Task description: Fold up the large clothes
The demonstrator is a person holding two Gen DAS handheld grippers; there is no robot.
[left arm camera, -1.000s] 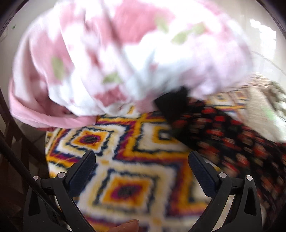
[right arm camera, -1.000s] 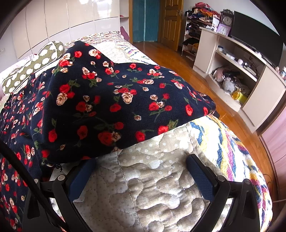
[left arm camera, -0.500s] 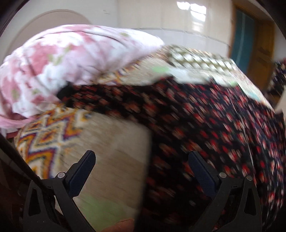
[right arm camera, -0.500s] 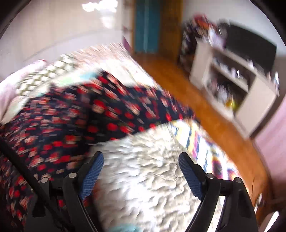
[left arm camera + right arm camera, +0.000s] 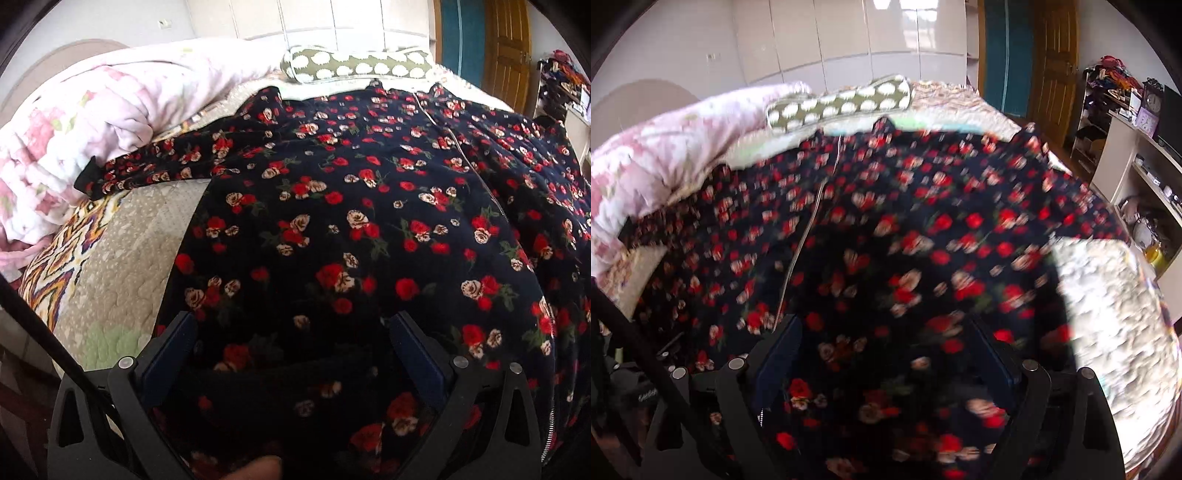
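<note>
A dark floral zip-front garment (image 5: 369, 221) lies spread flat across the quilted bedspread (image 5: 140, 251), one sleeve reaching toward the pink duvet (image 5: 92, 122). The left gripper (image 5: 291, 332) and the right gripper (image 5: 886, 332) hover over it, jaws wide apart, gripping nothing.

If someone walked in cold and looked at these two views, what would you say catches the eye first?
First, the dark floral garment, strewn with red and cream roses, spread across the quilted bedspread and filling most of both views, a zipper running down it. Next, the pink flowered duvet heaped at the left, and the green pillow with white spots lying beyond the garment's collar. Both grippers, left and right, hang open over its near edge.
</note>
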